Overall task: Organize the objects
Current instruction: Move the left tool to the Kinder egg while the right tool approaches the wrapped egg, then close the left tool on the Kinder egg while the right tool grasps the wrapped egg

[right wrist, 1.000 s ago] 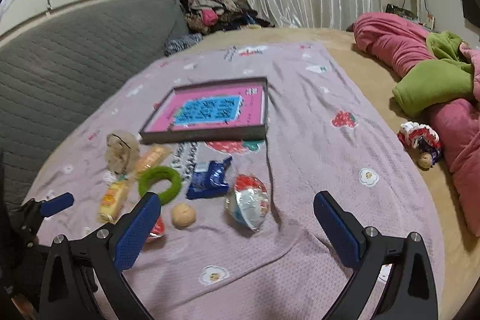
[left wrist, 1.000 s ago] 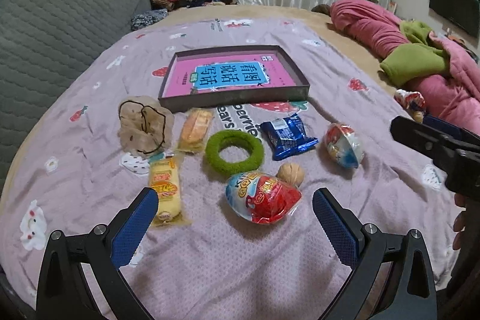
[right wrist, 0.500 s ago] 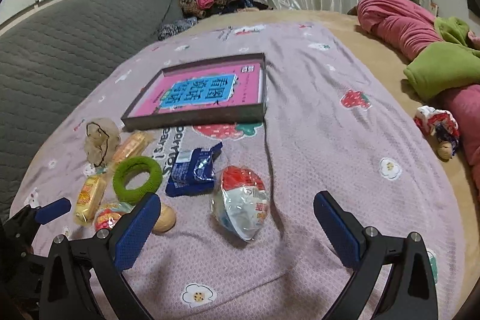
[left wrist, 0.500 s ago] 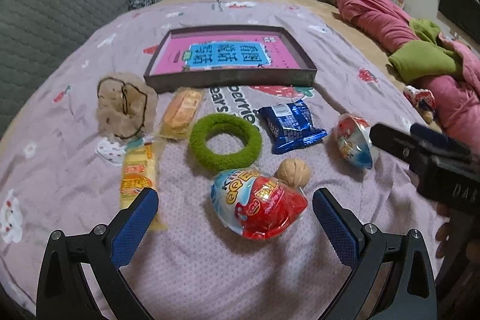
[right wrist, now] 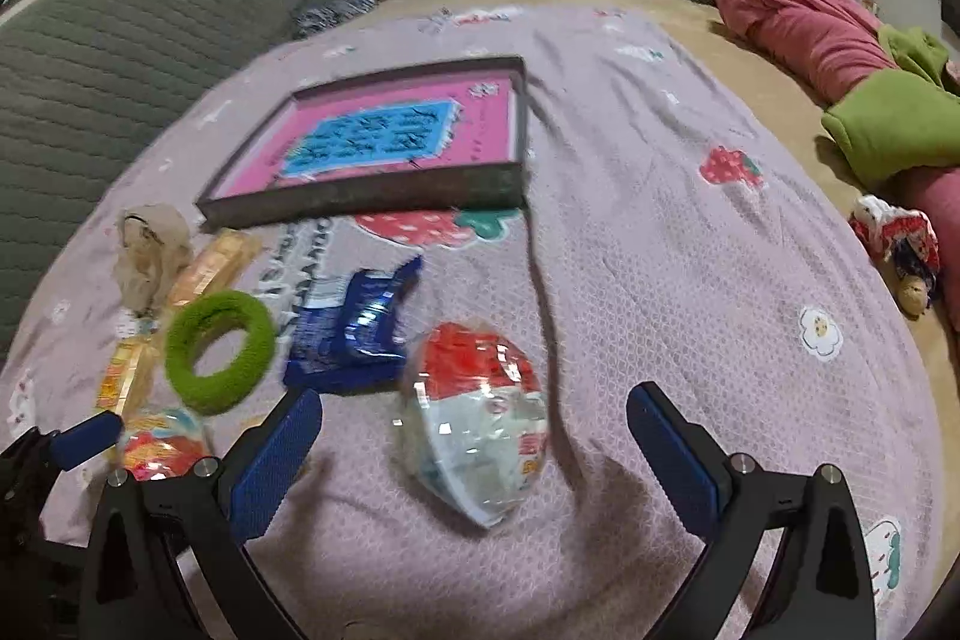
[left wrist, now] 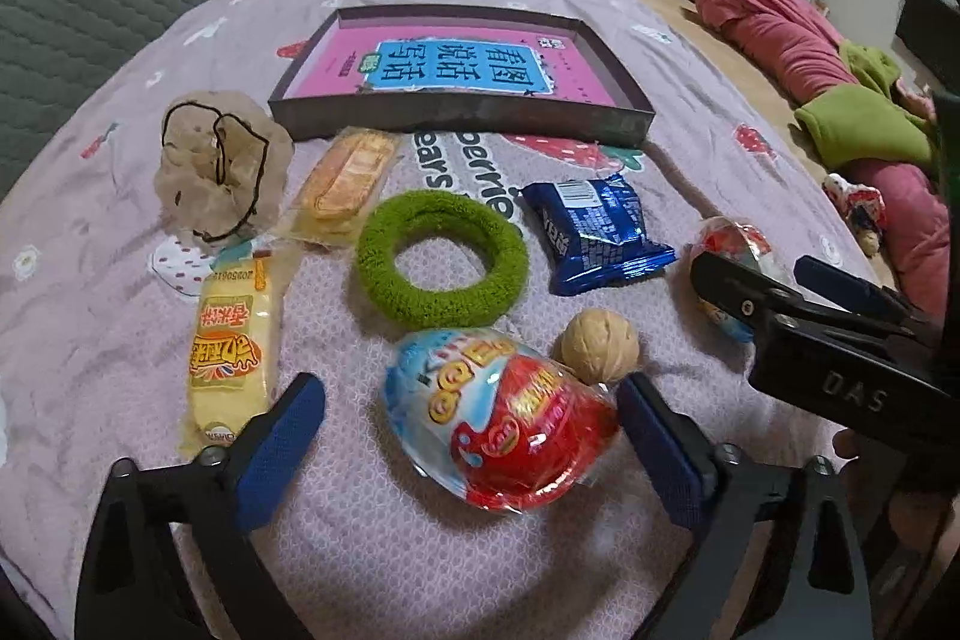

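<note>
A red and blue wrapped toy egg [left wrist: 498,418] lies on the lilac bedspread between the fingers of my left gripper [left wrist: 468,436]. Its jaws are closing, and the left pad still stands apart from the wrapper. A walnut [left wrist: 597,343] rests just behind the egg. A second wrapped egg [right wrist: 480,412] lies between the wide-open fingers of my right gripper [right wrist: 474,454], untouched. A dark shallow tray [left wrist: 456,118] with a pink book inside sits farther back.
In front of the tray lie a green fuzzy ring [left wrist: 441,259], a blue snack packet [left wrist: 594,235], a yellow snack pack [left wrist: 231,346], an orange snack pack [left wrist: 348,178] and a beige scrunchie [left wrist: 219,172]. Pink and green bedding [right wrist: 840,58] is piled at the right.
Both grippers have come down and forward, so each egg now sits between a pair of fingers. The left fingers stand slightly closer together.
</note>
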Tool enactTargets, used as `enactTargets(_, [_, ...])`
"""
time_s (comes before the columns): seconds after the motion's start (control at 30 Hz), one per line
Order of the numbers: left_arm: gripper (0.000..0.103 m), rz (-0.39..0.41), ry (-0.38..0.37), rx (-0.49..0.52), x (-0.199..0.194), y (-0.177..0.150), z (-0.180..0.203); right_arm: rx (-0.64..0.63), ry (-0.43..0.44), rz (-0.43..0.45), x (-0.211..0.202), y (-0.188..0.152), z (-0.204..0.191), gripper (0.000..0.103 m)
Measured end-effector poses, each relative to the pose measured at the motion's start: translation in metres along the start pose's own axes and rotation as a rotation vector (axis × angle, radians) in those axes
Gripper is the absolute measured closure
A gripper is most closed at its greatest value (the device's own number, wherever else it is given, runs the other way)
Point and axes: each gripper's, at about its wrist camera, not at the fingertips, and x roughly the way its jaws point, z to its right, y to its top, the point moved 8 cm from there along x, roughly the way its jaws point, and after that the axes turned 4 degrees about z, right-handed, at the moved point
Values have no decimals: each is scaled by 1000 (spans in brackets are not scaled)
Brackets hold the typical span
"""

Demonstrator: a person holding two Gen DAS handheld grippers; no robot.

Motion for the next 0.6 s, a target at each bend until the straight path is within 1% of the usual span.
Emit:
enactTargets(0.07, [11, 2, 16, 13, 2, 0, 0, -12, -19, 3, 3, 0, 2, 7])
enactTargets(0.1, [18, 4, 14, 17, 2, 0, 2, -19, -36, -6, 6, -1, 3, 10])
enactTargets(0.13, [24, 2, 6, 17, 3, 0, 4, -27, -52, -17, 9, -1, 4, 16])
enactTargets(0.17, [25, -6, 3, 15, 5, -1, 5, -37, -54, -19, 10, -2, 5, 22])
enactTargets(0.2, [25, -9, 4, 17, 5, -1, 5, -44, -58, -20, 11, -2, 5, 24])
enactTargets(0.27, [25, -5, 6, 25, 5, 0, 6, -58, -61, -26, 13, -3, 3, 32])
enactTargets(0.4, [26, -5, -9, 17, 5, -2, 5, -104, -76, -21, 13, -4, -3, 41])
enactTargets(0.47, [26, -2, -19, 16, 5, -2, 5, -127, -85, -26, 14, -6, -6, 51])
enactTargets(0.53, [27, -3, -34, 9, 4, -2, 3, -136, -81, -25, 14, -6, -7, 51])
enactTargets(0.6, [27, -2, -47, 3, 3, -3, 2, -130, -55, -16, 11, -5, -8, 52])
